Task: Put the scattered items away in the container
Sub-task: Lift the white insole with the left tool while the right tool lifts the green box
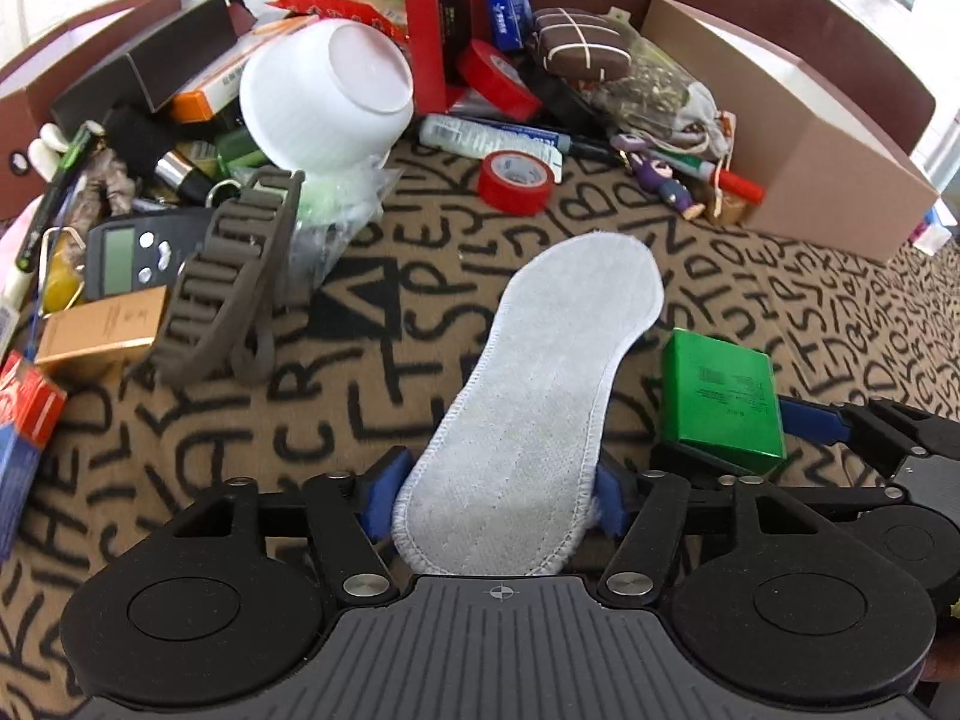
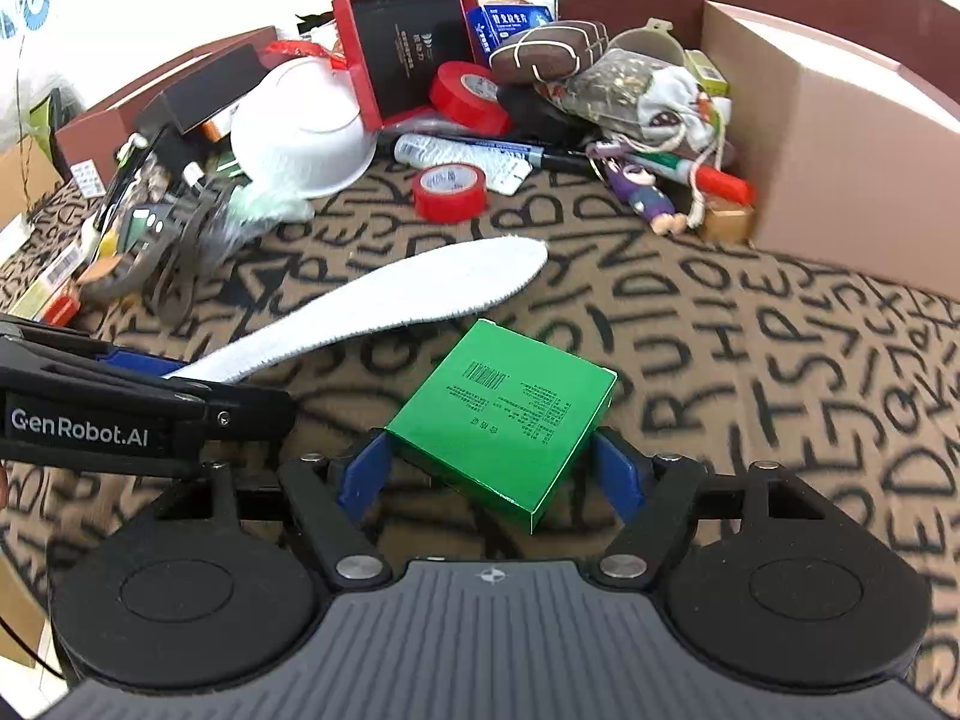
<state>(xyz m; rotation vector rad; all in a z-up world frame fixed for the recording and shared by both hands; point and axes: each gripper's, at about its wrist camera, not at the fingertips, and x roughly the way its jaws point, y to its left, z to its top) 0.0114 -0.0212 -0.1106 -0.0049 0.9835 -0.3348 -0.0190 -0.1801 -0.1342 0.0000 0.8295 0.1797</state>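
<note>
Two tools worked together: the left tool (image 1: 495, 501) clasped a soft, floppy insole (image 1: 540, 384) at its heel; the right tool (image 2: 495, 477) held a light, stiff green box (image 2: 501, 414) by its sides.

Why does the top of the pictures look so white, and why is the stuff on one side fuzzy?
Left wrist view: glare washes out the wall behind the white bowl; edges bend from the fisheye lens. Right wrist view: the same glare, and the pile by the brown strap is blurred.

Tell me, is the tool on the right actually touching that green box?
Touching. In the right wrist view both blue pads of the right tool press the sides of the green box, which sits lifted above the patterned cloth.
</note>
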